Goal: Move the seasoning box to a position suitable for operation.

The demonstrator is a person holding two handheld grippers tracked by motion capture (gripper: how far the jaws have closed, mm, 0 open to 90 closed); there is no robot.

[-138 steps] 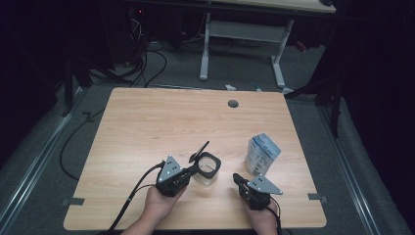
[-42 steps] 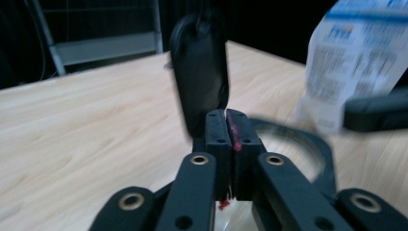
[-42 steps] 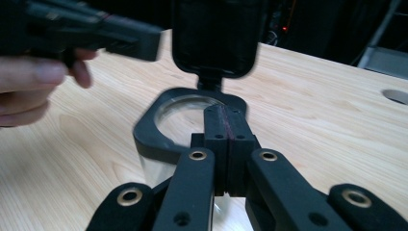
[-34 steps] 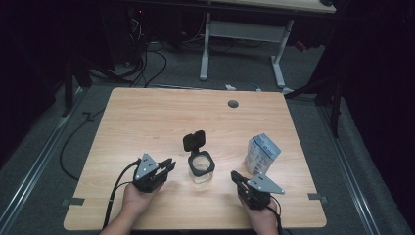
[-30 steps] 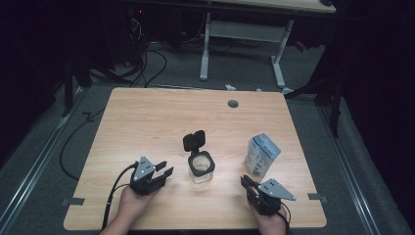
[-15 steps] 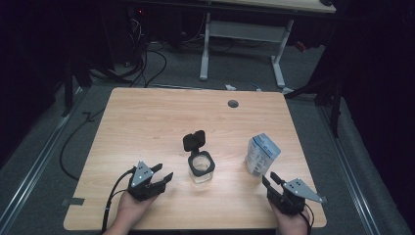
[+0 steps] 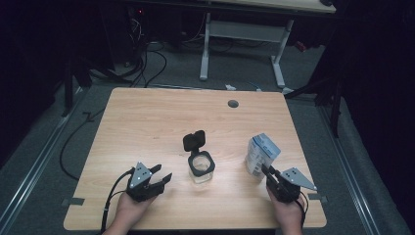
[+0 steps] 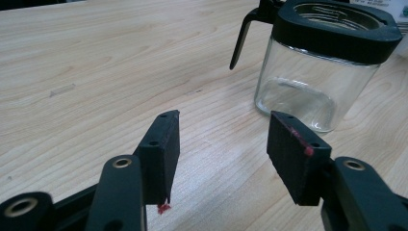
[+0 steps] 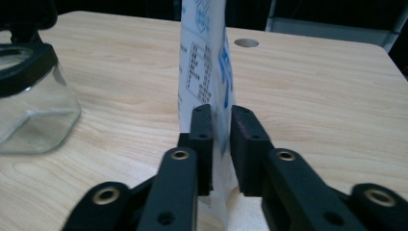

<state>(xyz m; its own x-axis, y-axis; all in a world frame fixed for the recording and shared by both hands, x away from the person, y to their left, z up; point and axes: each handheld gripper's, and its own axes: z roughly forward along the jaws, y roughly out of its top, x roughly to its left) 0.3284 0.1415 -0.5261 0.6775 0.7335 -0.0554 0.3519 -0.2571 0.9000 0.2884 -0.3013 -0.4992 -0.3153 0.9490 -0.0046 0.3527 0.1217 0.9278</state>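
Upright, carton point(image 9: 207, 72) pinched edge-on

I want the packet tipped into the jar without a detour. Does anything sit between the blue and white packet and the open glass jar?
Nothing visible does. The right gripper is pinching an edge of the packet, which stands upright to the right of the glass jar. Bare tabletop lies between them, and the jar's lid is flipped up behind its mouth.

Left gripper point(image 8: 221, 144) low over the table point(image 8: 96, 72), jaws apart, nothing between the pads point(image 8: 296, 154). Red marks on both pad edges. Glass jar point(image 8: 312, 67) stands ahead and to the right, clear of the jaws, empty, black square collar on top, black hinged lid point(image 8: 250, 29) flipped open behind it.
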